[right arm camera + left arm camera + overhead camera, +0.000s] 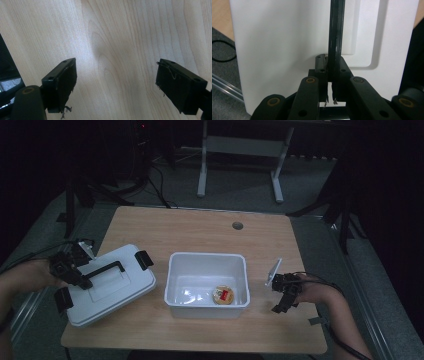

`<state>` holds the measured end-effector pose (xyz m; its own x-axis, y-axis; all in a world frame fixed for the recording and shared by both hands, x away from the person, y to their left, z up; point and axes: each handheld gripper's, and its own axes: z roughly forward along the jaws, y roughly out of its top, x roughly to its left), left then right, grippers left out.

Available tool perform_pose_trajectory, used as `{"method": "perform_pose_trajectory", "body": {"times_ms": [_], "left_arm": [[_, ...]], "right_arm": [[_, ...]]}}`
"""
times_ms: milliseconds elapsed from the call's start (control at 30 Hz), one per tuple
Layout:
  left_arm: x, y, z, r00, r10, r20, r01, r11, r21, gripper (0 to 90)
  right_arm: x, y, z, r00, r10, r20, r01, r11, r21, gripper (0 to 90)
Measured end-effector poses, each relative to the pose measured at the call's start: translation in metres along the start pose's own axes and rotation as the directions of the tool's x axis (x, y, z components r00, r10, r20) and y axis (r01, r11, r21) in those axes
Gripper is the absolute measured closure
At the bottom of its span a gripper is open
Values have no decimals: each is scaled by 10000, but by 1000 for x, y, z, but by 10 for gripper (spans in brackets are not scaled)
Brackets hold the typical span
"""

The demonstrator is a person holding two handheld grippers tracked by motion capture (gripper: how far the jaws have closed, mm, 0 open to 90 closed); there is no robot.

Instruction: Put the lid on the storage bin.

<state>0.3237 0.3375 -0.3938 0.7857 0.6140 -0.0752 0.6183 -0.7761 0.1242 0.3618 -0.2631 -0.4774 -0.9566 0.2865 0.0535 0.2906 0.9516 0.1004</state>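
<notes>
The surface (200,230) looks like pale wood laminate, smooth and matt, its grain clear beneath the right tool (116,85). The lid (112,287), left of the tub (207,282), is smooth white plastic with a soft sheen; its handle (335,37) is glossy black plastic. The tub is smooth, slightly glossy white plastic. Both tools' jaws are matt black, with frayed pad edges

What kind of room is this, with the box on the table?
Probably a lab or workshop set up for recording: a plain wooden table on grey carpet, cables trailing across the floor, and another metal-legged bench behind in the dark.
</notes>
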Motion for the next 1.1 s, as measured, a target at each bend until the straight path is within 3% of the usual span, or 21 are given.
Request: {"method": "perform_pose_trajectory", "body": {"times_ms": [267, 633, 967, 1100], "left_arm": [[-14, 10, -34, 9981, 543, -295, -554, 9977, -378, 836], [-35, 45, -45, 9869, 1598, -210, -1609, 9848, -662, 835], [-53, 98, -41, 9659, 2588, -100, -2590, 9642, -567, 835], [-61, 119, -37, 9518, 3066, -9, -3061, 9501, -600, 835]], "right_arm": [[-2, -1, -2, 9997, 132, 183, -130, 9999, -102, 159], [-2, -5, 0, 9997, 149, 197, -147, 9998, -97, 159], [-2, -5, 2, 9996, 150, 231, -148, 9999, -69, 159], [-2, -5, 3, 9996, 141, 257, -139, 9999, -71, 159]]}}
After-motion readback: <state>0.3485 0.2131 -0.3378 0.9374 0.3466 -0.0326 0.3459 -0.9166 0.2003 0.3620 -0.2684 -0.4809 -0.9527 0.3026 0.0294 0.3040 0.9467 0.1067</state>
